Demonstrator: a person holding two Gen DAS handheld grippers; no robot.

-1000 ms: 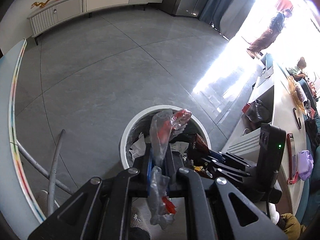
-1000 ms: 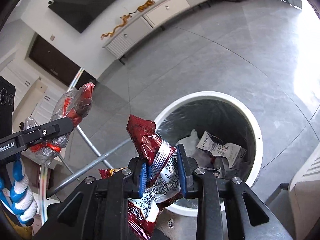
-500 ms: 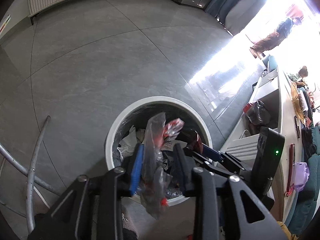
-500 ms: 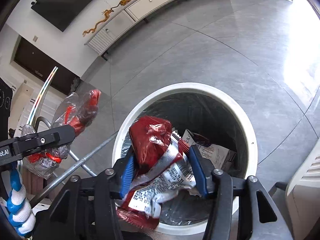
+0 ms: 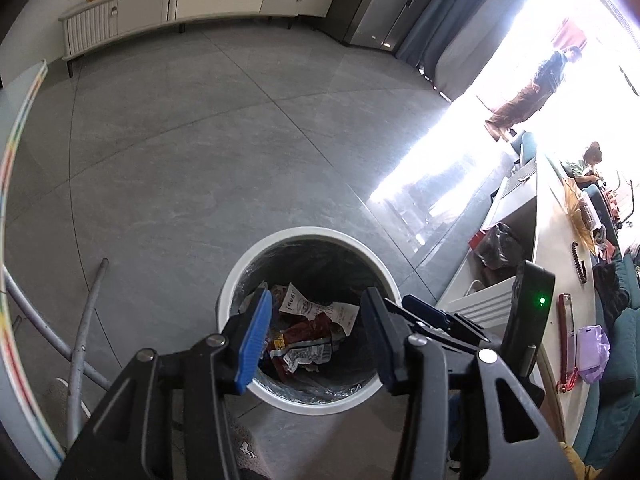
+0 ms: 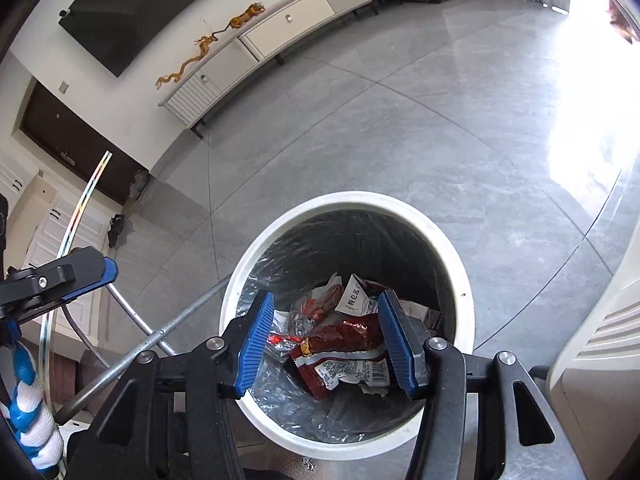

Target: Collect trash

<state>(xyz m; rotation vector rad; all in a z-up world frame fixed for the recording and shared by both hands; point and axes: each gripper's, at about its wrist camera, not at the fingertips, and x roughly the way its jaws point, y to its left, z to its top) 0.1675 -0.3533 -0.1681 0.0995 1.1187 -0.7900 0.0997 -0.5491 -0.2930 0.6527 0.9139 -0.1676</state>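
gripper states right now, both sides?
Left claw: open, holding nothing, above the round white trash bin.
Right claw: open, holding nothing; the crumpled red snack wrapper lies in the bin.

The bin's point(image 6: 460, 264) mouth lies open to the jaws above. Metal legs point(image 6: 160, 336) crowd its left; a white cabinet point(image 6: 600, 360) stands right.

A home living room: a long white media cabinet point(image 6: 280, 24) under a wall-mounted television point(image 6: 132, 12); grey tiled floor point(image 5: 192, 152); blue curtains point(image 5: 424, 28) beside bright glass doors.
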